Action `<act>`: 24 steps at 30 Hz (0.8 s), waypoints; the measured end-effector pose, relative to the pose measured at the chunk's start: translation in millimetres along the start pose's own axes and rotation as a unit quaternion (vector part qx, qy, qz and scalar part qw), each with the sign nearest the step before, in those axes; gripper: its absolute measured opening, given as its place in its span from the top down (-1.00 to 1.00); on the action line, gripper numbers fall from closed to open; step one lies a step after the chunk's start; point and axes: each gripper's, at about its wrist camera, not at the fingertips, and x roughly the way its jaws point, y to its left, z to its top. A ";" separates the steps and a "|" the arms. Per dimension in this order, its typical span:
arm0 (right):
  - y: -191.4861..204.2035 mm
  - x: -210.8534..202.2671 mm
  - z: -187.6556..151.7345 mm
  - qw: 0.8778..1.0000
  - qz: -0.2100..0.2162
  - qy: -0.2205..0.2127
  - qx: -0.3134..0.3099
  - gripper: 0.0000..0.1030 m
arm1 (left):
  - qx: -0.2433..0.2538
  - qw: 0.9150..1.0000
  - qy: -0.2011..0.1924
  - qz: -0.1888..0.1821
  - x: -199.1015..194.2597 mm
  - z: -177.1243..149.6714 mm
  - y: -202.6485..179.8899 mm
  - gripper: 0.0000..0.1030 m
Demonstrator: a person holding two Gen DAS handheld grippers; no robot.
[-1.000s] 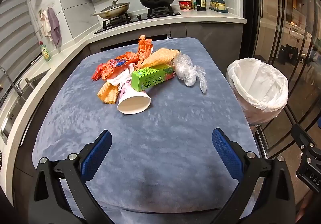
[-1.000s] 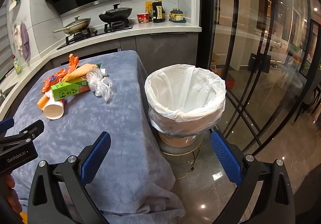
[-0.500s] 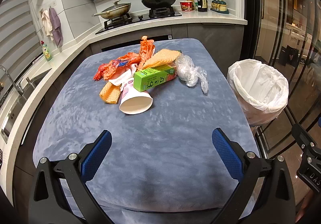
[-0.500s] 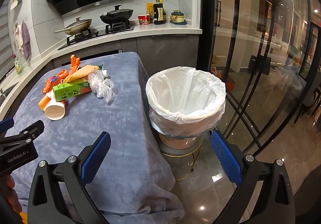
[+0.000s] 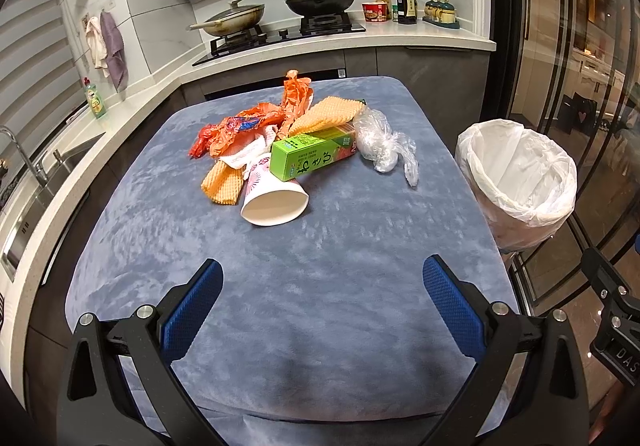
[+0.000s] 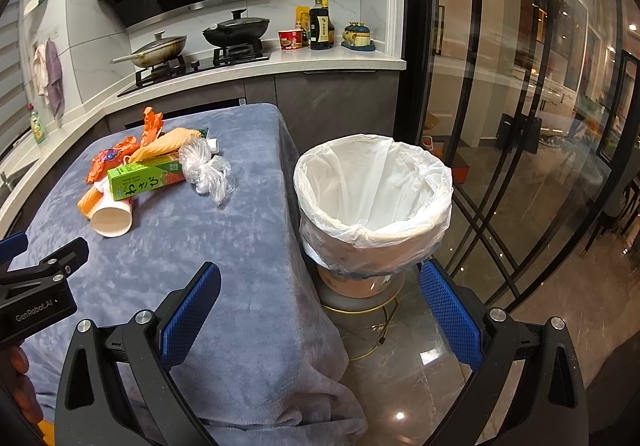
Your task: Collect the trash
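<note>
Table [image 5: 320, 286]: rounded top draped in plush blue-grey cloth.

Trash heap, far-centre of table, pieces touching or overlapping:
- Cup [image 5: 274, 200]: paper, conical, pink print, lying on its side, mouth toward the camera.
- Box [image 5: 312, 158]: green card, oblong, resting across the cup's base.
- Foam sleeves: orange waffle-mesh, one [image 5: 222, 184] left of the cup, one [image 5: 326, 114] behind the box.
- Wrappers [image 5: 248, 124]: crinkled orange-red film.
- Tissue [image 5: 248, 152]: white, crumpled.
- Bag [image 5: 382, 144]: clear film, knotted, just right of the box.

Bin [image 6: 372, 206]: round, white plastic liner folded over the rim, on a stool beside the table's right edge; nothing seen inside.

Left gripper [image 5: 322, 300]: textured blue pads spread wide, empty, above bare cloth, well short of the heap.

Right gripper [image 6: 320, 302]: equally wide, empty, straddling the table edge and bin.
</note>
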 end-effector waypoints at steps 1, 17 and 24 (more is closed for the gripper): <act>0.2 -0.1 -0.3 1.000 0.000 -0.001 0.000 -0.86 | 0.000 1.000 0.000 0.001 -0.2 0.0 -0.1 -0.86; 3.9 -4.3 2.5 1.000 -0.001 -0.007 -0.006 -0.86 | -0.007 1.000 -0.009 0.005 -4.3 0.2 5.9 -0.86; 4.0 -4.8 3.6 1.000 -0.002 -0.010 -0.007 -0.86 | -0.008 1.000 -0.010 0.006 -5.4 0.4 6.9 -0.86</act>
